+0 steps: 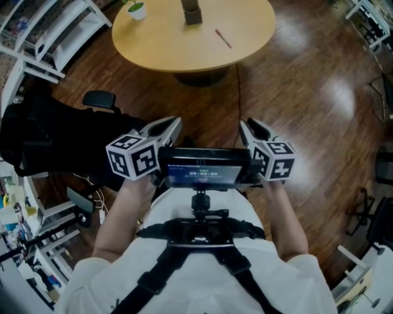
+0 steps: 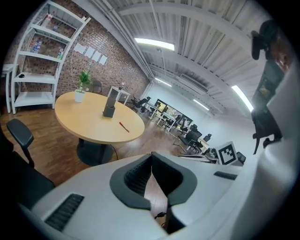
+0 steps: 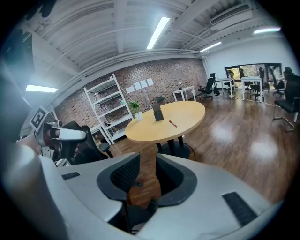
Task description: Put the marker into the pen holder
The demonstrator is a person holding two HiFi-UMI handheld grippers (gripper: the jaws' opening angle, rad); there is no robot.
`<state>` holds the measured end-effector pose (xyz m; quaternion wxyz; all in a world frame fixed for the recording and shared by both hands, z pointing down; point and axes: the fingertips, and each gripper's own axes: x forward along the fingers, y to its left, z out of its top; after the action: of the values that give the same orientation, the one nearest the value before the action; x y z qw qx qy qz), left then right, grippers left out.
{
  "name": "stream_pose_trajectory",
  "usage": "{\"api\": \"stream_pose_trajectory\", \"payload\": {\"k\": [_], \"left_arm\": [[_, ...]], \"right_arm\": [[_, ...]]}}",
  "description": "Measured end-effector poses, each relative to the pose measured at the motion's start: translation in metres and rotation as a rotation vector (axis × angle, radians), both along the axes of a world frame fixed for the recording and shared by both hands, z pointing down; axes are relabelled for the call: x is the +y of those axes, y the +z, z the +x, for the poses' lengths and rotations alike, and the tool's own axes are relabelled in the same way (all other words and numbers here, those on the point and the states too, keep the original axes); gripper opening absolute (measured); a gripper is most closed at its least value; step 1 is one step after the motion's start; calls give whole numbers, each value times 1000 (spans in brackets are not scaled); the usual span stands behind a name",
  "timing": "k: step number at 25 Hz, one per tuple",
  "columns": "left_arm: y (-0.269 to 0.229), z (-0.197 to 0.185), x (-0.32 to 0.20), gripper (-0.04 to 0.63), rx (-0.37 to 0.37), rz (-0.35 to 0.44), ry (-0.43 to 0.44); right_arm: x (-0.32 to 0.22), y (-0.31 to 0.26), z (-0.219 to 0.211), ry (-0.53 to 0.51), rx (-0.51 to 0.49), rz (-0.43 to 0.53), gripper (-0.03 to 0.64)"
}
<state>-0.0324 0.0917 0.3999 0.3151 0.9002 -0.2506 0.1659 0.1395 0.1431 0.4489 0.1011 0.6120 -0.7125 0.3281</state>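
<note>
Marker [image 1: 223, 38]: a red stick lying flat on the round table [image 1: 153, 55]. It sits far ahead of both hand-held grippers, with open floor between them and the table's near edge.

1. Left gripper [image 1: 172, 122]. In its own view I read the jaw tips as touching, with nothing between them. From this gripper the marker lies well ahead and to the left of the jaw line.
2. Pen holder [image 1: 192, 11]. This is a dark upright box further back on the table. The marker lies to its right and nearer to me, close to it but not touching.
3. Marker axis. In the head view the long axis runs diagonally, with the far end to the left and the near end to the right. It therefore lies across neither gripper's approach line squarely.
4. Right gripper [image 1: 249, 127]. The jaws stand apart and are empty; only floor shows through the gap. From this gripper the marker lies well ahead and just right of the jaw line.

Judgement: the right gripper is the nearer one and is already parted. I would use it for the reach, and I would turn the wrist so the jaws close across the marker's diagonal.
</note>
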Motion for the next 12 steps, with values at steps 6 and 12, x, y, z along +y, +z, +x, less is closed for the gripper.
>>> {"api": "stream_pose_trajectory", "payload": {"k": [6, 12], "left_arm": [[12, 8, -20, 0, 19, -17, 24], [14, 17, -65, 0, 39, -19, 52]], "right_arm": [[-18, 3, 3, 8, 21, -3, 104], [-55, 8, 10, 26, 39, -15, 126]]}}
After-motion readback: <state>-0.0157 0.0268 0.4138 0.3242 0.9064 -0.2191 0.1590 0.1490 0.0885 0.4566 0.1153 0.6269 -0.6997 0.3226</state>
